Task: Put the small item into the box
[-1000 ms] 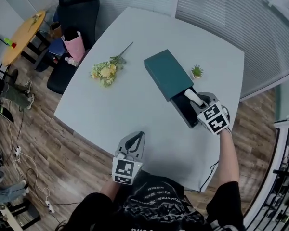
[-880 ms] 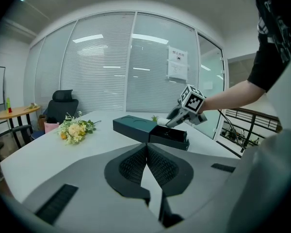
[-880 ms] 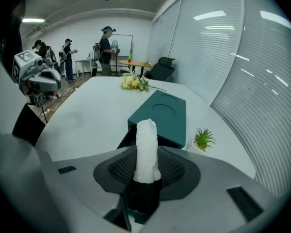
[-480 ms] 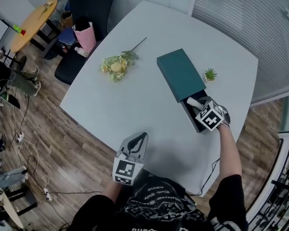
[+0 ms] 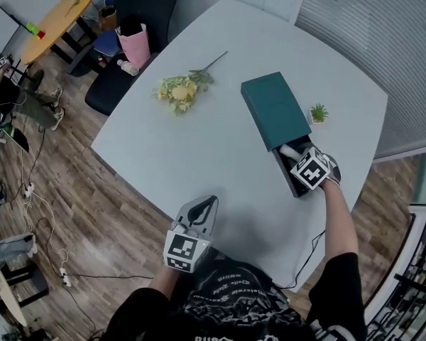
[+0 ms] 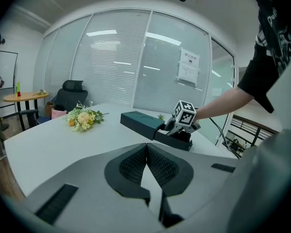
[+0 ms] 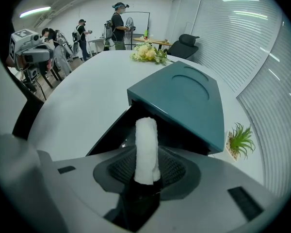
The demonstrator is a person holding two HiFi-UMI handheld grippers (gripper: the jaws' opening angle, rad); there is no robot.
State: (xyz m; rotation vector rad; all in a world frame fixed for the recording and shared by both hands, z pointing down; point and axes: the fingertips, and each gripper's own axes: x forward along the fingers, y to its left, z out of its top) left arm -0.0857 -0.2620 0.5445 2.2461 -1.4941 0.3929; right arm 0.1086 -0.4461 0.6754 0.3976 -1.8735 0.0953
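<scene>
A teal box [image 5: 275,109] lies on the white table [image 5: 177,155] with its dark drawer [image 5: 296,185] pulled out toward me. My right gripper [image 5: 294,153] hangs over the open drawer with a white rolled item [image 5: 289,150] between its pads. In the right gripper view the roll [image 7: 146,147] stands upright in my right gripper [image 7: 148,165], over the drawer's dark inside and just before the teal lid [image 7: 184,98]. The jaws are opening, and the pads still touch the roll. My left gripper [image 5: 207,203] rests shut and empty near the table's front edge, far from the box [image 6: 138,123].
A bunch of yellow flowers [image 5: 181,89] lies left of the box. A small potted plant [image 5: 318,112] stands at its right. Beyond the table's far left are a black chair [image 5: 138,6], a pink bag [image 5: 136,45] and a round yellow table [image 5: 53,20]. People stand in the background [image 7: 117,23].
My right gripper has moved a little toward me and lower over the drawer with the roll in it. The left gripper has stayed put. The head view has shifted.
</scene>
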